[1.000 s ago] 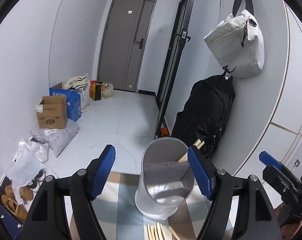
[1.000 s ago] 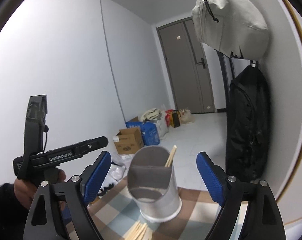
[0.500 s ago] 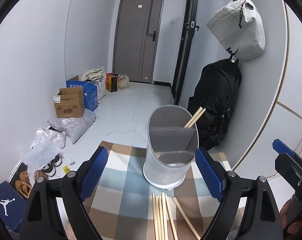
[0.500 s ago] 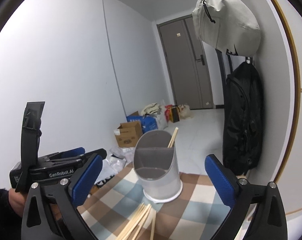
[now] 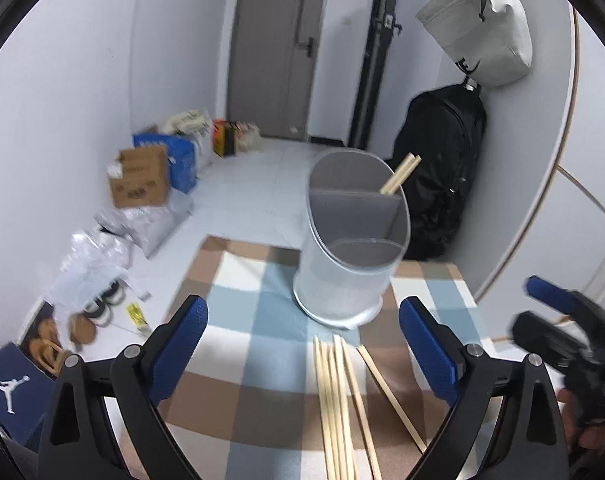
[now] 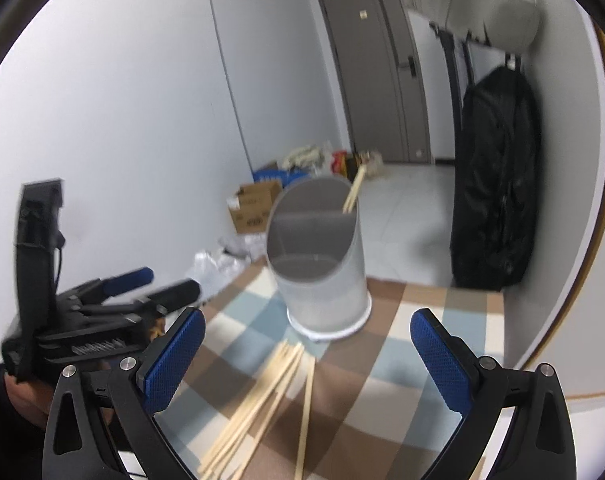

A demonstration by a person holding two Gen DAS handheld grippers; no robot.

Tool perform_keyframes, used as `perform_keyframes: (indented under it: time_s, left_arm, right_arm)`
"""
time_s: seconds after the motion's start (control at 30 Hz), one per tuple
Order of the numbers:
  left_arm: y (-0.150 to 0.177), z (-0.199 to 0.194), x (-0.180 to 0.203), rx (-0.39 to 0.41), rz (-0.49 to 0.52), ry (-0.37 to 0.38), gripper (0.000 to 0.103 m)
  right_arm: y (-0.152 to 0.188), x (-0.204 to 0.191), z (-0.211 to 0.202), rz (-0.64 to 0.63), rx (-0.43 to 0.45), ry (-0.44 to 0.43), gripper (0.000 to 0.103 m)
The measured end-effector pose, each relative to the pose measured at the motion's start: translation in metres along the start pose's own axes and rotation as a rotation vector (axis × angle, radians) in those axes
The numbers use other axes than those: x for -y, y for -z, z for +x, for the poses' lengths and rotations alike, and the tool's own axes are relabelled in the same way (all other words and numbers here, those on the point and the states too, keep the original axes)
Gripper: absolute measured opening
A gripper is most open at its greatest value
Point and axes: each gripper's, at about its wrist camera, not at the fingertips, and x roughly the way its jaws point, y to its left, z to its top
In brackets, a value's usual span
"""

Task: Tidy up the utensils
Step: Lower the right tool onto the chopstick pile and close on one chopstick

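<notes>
Since a second ago both tools have tipped down, so we see more checked cloth (image 5: 262, 400). Our left tool (image 5: 302, 344) is opening, nothing between its ribbed blue pads; our right tool (image 6: 306, 356) gapes wide, empty. Slim pale wooden chopsticks (image 5: 334, 400) lie loose just before them, touching the divided grey metal holder (image 5: 350, 264), whose far compartment holds two upright chopsticks (image 5: 400, 178).

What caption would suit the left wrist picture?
Left gripper, opening and empty, above loose chopsticks on a checked cloth, facing a grey holder already containing two.
</notes>
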Motion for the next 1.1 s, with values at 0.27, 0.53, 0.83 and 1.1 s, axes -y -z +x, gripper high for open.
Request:
perform_keyframes:
  time_s: [0.27, 0.53, 0.83, 1.1]
  left_arm:
    - [0.015, 0.017, -0.011, -0.119, 0.032, -0.028, 0.094]
    - [0.022, 0.035, -0.037, -0.215, -0.008, -0.077, 0.094]
    - [0.023, 0.043, -0.058, -0.253, -0.076, -0.089, 0.094]
    - [0.023, 0.049, -0.066, -0.272, -0.092, -0.089, 0.094]
  right_arm:
    - [0.013, 0.006, 0.049, 0.059, -0.193, 0.03, 0.103]
    - [0.025, 0.0, 0.102, 0.035, -0.372, 0.063, 0.081]
    - [0.031, -0.002, 0.135, 0.033, -0.47, 0.061, 0.057]
    - [0.034, -0.008, 0.149, -0.008, -0.501, 0.075, 0.043]
